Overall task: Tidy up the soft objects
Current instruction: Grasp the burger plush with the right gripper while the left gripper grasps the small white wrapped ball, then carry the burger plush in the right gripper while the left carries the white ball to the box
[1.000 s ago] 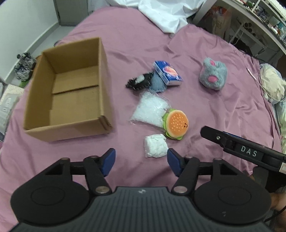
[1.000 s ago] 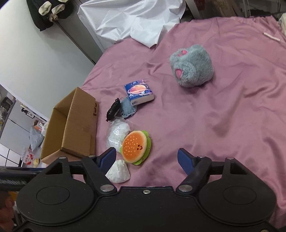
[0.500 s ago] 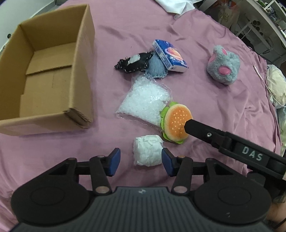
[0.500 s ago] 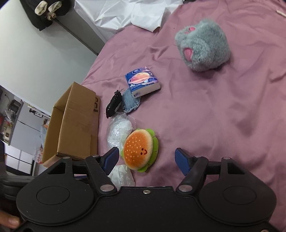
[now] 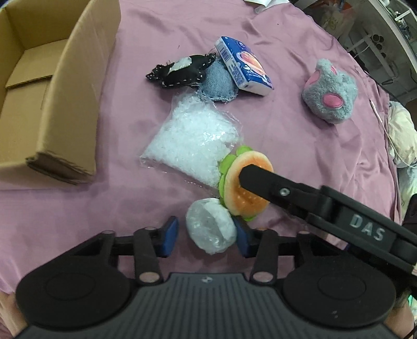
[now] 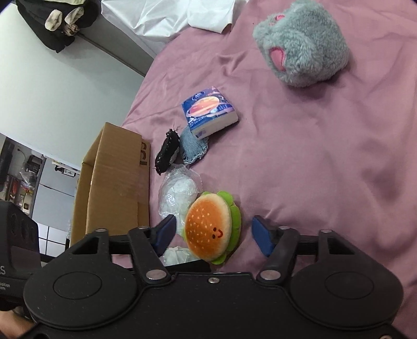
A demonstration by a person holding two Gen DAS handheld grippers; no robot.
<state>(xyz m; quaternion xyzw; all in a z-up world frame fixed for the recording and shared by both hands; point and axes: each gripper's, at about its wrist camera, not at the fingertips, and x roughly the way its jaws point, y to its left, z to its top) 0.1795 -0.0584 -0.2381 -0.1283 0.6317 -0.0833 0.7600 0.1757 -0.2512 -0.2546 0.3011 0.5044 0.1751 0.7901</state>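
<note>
Soft objects lie on a purple bedsheet. My left gripper is open, its blue pads either side of a white wrapped bundle; the right pad touches it. My right gripper is open around a burger plush, which also shows in the left wrist view, partly covered by the right gripper's finger. A clear bag of white filling, a black pouch, a denim patch, a blue tissue pack and a grey plush lie beyond.
An open, empty cardboard box stands at the left on the sheet, seen also in the right wrist view. A white cloth lies at the bed's far end. Shelves stand beyond the right edge.
Both grippers have moved forward and down. The white bundle now sits between the left pads, and the burger plush sits between the right pads.
</note>
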